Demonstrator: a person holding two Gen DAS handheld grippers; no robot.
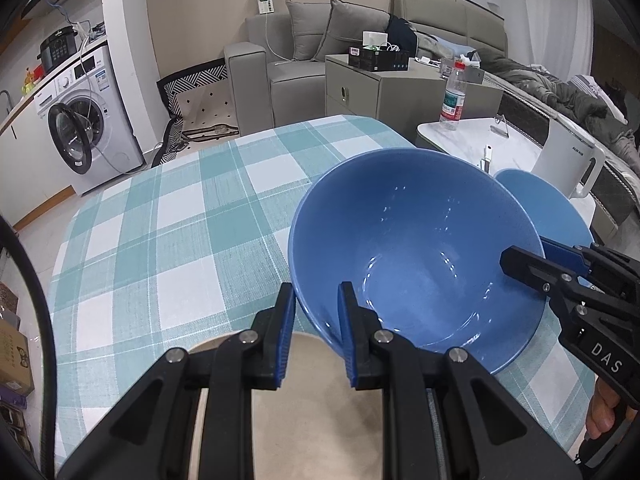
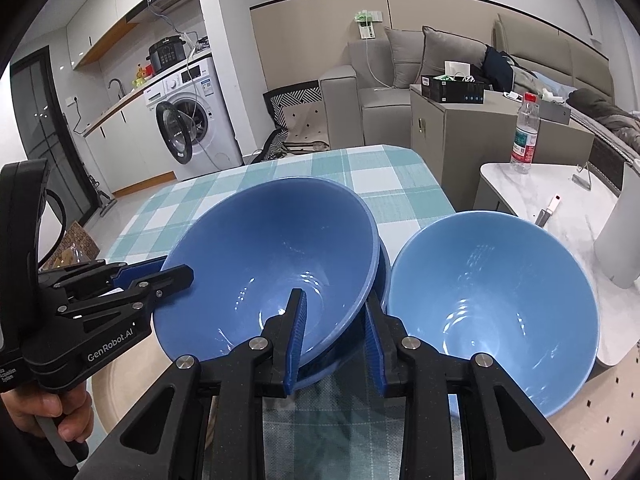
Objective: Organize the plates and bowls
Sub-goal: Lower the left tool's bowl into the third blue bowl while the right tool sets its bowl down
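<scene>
Bowls are the concern: a darker blue bowl [image 2: 272, 264] is tilted and clamped at two rims, nested in another bowl [image 2: 385, 272] of the same blue whose rim shows just beyond the right gripper [image 2: 336, 340]. The left gripper [image 1: 314, 330] is pinched tight on the near rim, one finger inside and one outside. The right gripper straddles the opposite rim, its jaws narrow; whether its pads truly press on the wall I cannot tell for sure, though they look closed on it. Beneath the left gripper lies a beige plate [image 1: 304, 400] on the checked worktop [image 1: 168, 216]. Just to the right of the right gripper stands a lighter blue bowl [image 2: 496, 304], overhanging the worktop edge. The risks, as I judge them: if the right hold loosens, the bowl could swing on the left pinch and knock the lower bowl or the plate; glazed rims slip easily under narrow pads. A sideways pull could nudge the light bowl off the edge. Farther off, a water bottle [image 2: 524, 136] is out of harm's way.
</scene>
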